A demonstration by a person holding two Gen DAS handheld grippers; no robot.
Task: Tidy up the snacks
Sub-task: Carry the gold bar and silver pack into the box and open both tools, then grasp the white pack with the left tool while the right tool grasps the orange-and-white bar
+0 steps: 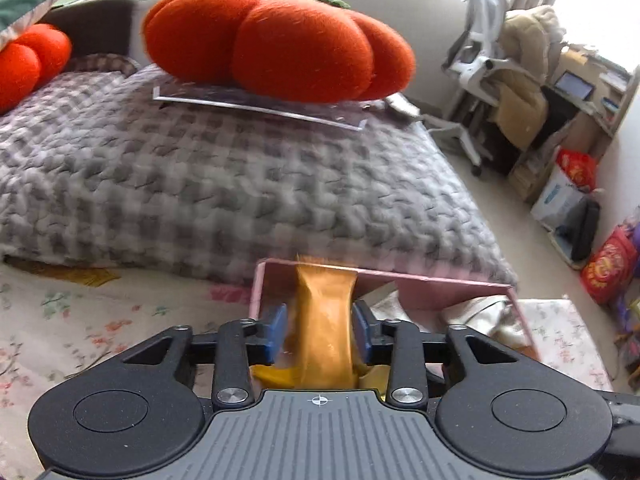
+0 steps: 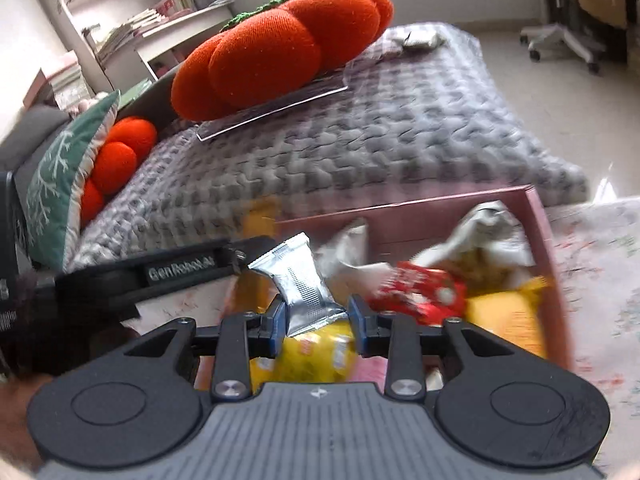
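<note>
Lowest in the left wrist view, the left gripper (image 1: 320, 330) has an orange packet (image 1: 326, 320) standing between its blue pads (image 1: 276, 330). The fingers are only partly open; slim gaps show on both sides of the packet, and whether the pads press it cannot be told through the blur. The packet rises over the near left corner of a pink box (image 1: 400, 278), with a silver wrapper (image 1: 484, 312) at the box's right end.

In the right wrist view, the right gripper (image 2: 318, 326) is also partly open around a silver packet (image 2: 302, 284). The left pad seems to touch it, the right pad stands clear, so a grip cannot be confirmed. Below it lies a yellow bag (image 2: 316, 354); to the right, a red packet (image 2: 420, 294) and another yellow bag (image 2: 508, 320) lie inside the box. The left gripper's arm crosses at middle left.

Beyond the box spreads a grey blanket (image 1: 224, 184), and at its far edge an orange pumpkin cushion (image 1: 280, 36) rests on a clear sheet (image 1: 256, 106).
</note>
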